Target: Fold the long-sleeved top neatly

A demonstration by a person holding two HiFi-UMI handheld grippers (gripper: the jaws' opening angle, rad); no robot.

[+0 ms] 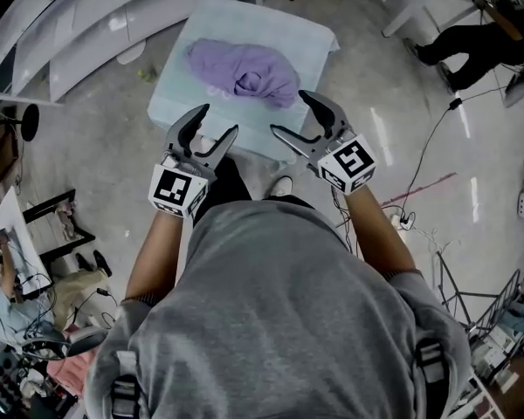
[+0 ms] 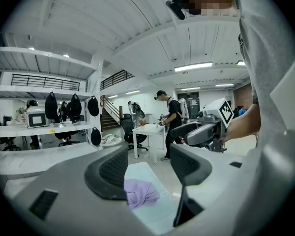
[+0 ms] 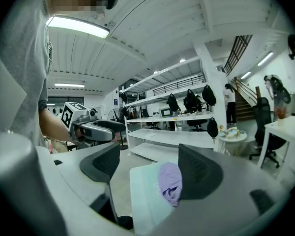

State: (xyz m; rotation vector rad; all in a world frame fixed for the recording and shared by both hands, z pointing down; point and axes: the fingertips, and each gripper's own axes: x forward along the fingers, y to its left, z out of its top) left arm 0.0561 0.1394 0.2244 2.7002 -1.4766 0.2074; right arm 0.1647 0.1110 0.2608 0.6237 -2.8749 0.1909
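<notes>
In the head view, a lilac long-sleeved top is seen lying on a pale square surface toward 12 o'clock in the frame. The garment is bunched into a loose oval heap, with a knot of twisted folds near its middle. No sleeve, collar or hem can be told apart. It is placed roughly at the centre of the surface, and bare cover is shown all around it.

The left tool is held at about 7 o'clock from the heap and the right tool at about 5 o'clock from it. Both are shown over the near edge of the surface and apart from the cloth.

In the left gripper view the jaws are spread wide and released, with nothing between them. The heap is seen beyond, partly covered by the pad at 9 o'clock. In the right gripper view the jaws are likewise spread and released, and the heap is partly covered by the pad at 3 o'clock.

A white shelving rack hung with dark bags is shown behind. A person is seen standing at a white desk.
</notes>
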